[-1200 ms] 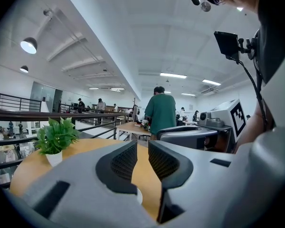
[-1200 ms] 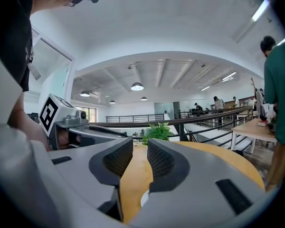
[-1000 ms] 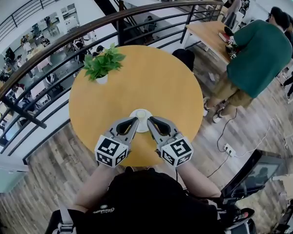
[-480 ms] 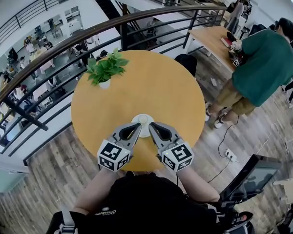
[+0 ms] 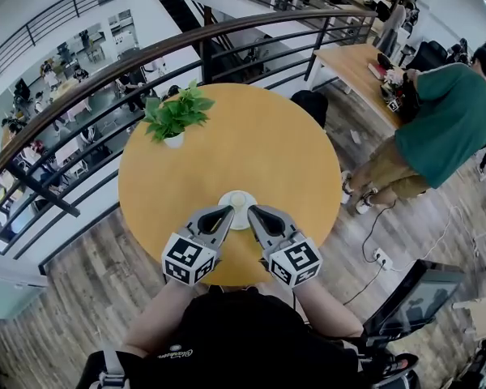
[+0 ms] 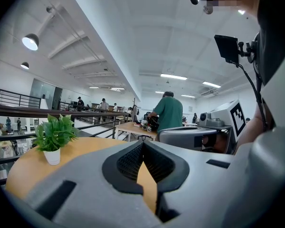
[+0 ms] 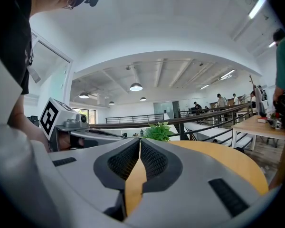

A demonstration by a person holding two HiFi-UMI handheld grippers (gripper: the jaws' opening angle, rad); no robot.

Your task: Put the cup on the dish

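Cup (image 5: 237,198) on dish (image 5: 223,201); plant (image 5: 176,110) in pot (image 5: 172,139)

- The round table (image 5: 251,136) sits dead ahead, and the railing (image 5: 227,27) curves behind it.
- The potted plant (image 5: 172,116) stands on the table's far left.
- The cup (image 5: 238,198) rests on the dish (image 5: 248,207), by the table's near edge.
- 2 grippers flank the dish: the left gripper (image 5: 224,211) is just beside it on the left, the right gripper (image 5: 253,211) on the right.
- A person (image 5: 445,120) stands off right, at a second table (image 5: 352,55).

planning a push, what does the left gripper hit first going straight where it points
Probably the white dish just ahead of the left gripper; its own view hides it behind the jaws, so depth is unclear.
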